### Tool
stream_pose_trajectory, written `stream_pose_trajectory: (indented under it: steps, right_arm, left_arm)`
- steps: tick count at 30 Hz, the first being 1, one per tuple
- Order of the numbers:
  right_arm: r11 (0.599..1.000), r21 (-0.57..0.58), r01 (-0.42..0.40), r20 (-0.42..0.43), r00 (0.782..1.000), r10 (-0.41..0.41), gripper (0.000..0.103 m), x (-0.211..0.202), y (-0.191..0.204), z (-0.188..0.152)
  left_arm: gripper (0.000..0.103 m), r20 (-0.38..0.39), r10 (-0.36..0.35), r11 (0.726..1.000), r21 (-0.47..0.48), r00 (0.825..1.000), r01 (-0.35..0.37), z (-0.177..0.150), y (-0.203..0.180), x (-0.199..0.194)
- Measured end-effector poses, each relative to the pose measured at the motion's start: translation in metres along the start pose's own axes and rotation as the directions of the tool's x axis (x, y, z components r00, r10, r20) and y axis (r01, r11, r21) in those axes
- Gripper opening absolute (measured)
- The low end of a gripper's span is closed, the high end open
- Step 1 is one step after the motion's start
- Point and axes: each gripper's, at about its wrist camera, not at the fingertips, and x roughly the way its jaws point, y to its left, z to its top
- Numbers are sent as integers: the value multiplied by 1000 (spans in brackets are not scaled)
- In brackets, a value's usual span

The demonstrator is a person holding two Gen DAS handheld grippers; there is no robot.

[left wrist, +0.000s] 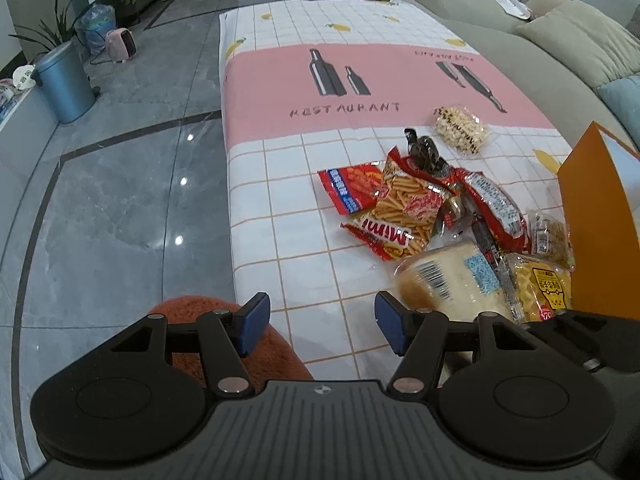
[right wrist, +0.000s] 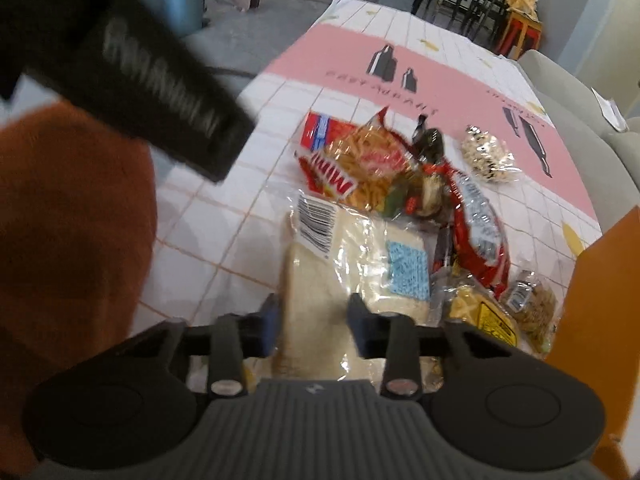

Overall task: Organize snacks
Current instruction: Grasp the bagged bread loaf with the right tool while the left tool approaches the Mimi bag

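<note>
A pile of snack packets lies on the tablecloth [left wrist: 280, 208]: a red Mimi pack [left wrist: 380, 236], a bag of fried sticks [left wrist: 408, 204], a popcorn bag [left wrist: 460, 126], a red wrapped pack [left wrist: 496, 204] and a yellow noodle pack [left wrist: 540, 284]. A wrapped bread loaf [right wrist: 344, 264] with a barcode label lies nearest. My right gripper [right wrist: 312, 326] is shut on the near end of the bread loaf. My left gripper [left wrist: 322, 320] is open and empty, over the table's near edge, left of the bread loaf [left wrist: 452, 280].
An orange box [left wrist: 596, 224] stands at the right of the pile, also in the right wrist view [right wrist: 596, 304]. An orange cushion [left wrist: 224, 336] sits at the table's near left. A sofa [left wrist: 560, 52] runs along the right. Grey tiled floor and a blue bin [left wrist: 66, 80] lie left.
</note>
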Motion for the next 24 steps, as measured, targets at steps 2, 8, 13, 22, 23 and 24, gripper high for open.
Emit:
stream_pose_trajectory:
  steps: [2, 8, 13, 22, 23, 24]
  right_arm:
    - [998, 61, -19, 22, 1000, 18, 19, -11, -13, 5]
    - [891, 412, -190, 103, 981, 161, 14, -42, -79, 8]
    - [772, 598, -214, 105, 976, 189, 15, -48, -117, -10]
    - [775, 593, -218, 111, 976, 189, 36, -49, -131, -2]
    - [781, 586, -217, 108, 976, 189, 37, -46, -132, -2]
    - [790, 575, -213, 102, 977, 190, 37, -44, -132, 1]
  left_arm:
    - [71, 16, -5, 1000, 9, 1000, 4, 1, -1, -4]
    - [68, -1, -94, 994, 58, 996, 94, 4, -16, -2]
    - [66, -46, -159, 978, 129, 986, 164, 2, -42, 10]
    - [55, -93, -303, 935, 164, 948, 315, -5, -76, 24]
    - [55, -94, -308, 934, 161, 947, 320, -5, -76, 25]
    - [55, -98, -311, 933, 157, 945, 324, -4, -76, 26]
